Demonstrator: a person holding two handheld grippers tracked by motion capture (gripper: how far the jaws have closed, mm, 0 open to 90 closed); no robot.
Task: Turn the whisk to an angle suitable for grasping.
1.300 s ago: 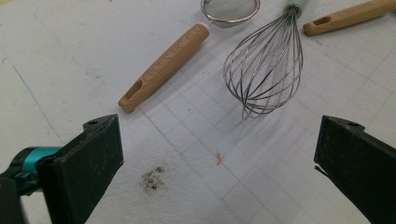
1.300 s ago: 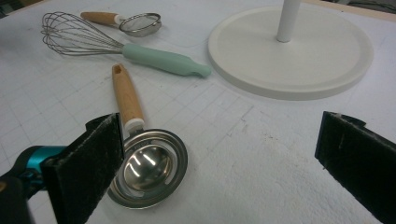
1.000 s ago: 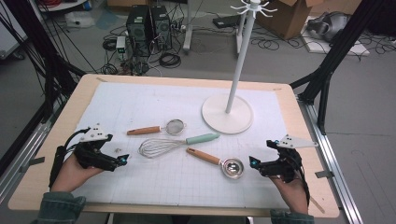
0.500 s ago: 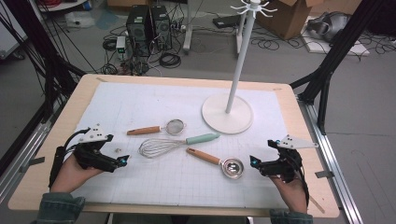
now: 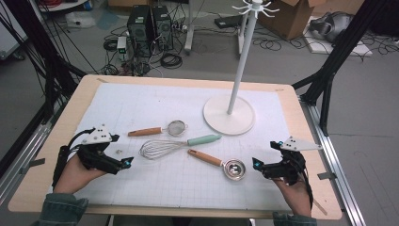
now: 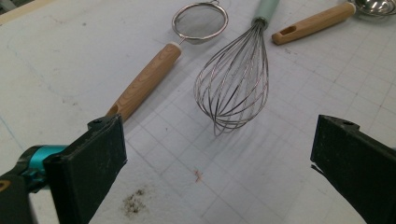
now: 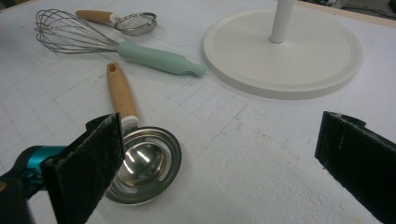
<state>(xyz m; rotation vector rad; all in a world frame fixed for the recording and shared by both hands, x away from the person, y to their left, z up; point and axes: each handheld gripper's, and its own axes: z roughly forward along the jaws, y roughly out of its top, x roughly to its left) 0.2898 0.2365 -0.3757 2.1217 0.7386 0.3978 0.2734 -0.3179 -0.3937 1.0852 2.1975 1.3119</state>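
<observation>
both hand-held grippers are sitting low over the white gridded worktop with jaws spread wide and nothing between them. the left hand-held gripper is hovering at the left edge, pointing toward the wire balloon whisk with the mint-green handle, which is lying flat near the middle, well apart from its jaws. the small mesh strainer with a wooden handle is lying just behind the whisk. the right hand-held gripper is hovering at the right, near the shiny steel measuring spoon with a wooden handle, whose bowl is lying just beside its left jaw. the white hook stand with a round base is standing upright behind the tools.
</observation>
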